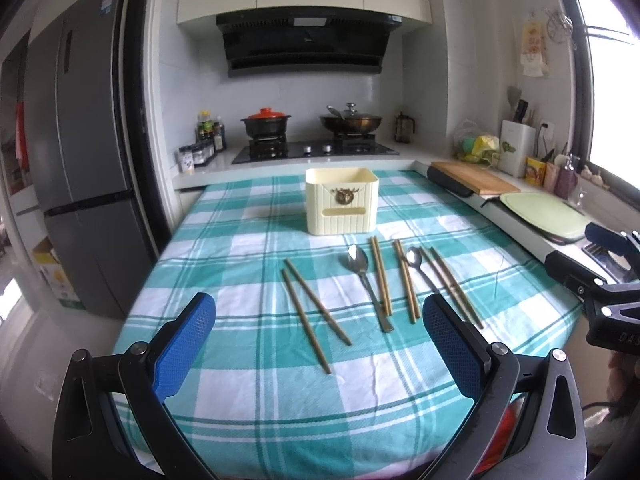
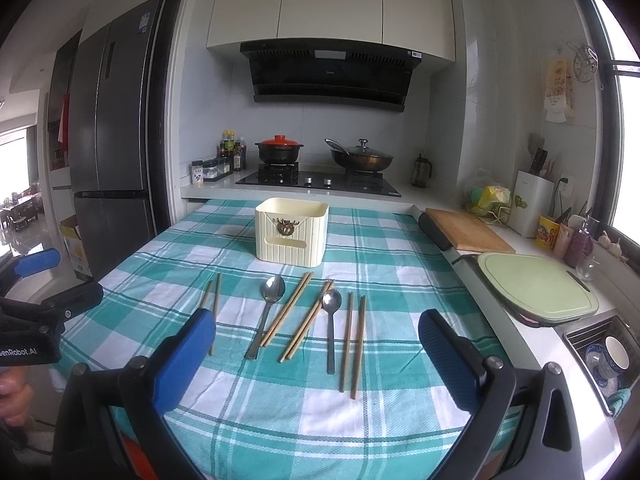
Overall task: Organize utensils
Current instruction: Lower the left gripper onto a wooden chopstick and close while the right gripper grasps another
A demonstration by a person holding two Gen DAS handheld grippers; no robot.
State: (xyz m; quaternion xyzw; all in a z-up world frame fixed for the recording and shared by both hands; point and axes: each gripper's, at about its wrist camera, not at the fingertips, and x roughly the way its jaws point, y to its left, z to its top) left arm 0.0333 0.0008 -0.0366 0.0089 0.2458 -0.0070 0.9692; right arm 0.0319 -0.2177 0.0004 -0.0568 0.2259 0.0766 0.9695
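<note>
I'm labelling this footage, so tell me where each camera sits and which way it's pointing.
Left wrist: sits on the left claw, above the table's near edge, facing the stove; its open blue fingers frame the chopsticks.
Right wrist: sits on the right claw, beside it, also facing the stove; open fingers, a hand at left.
Shared: cream box, spoons, checked cloth.

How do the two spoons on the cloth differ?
The left spoon has a bigger bowl than the right spoon. The left spoon slants, its handle running leftward toward the camera and lying against a chopstick pair; the right spoon lies straight, apart from its neighbours. Both are shiny metal, bowls pointing toward the box.
</note>
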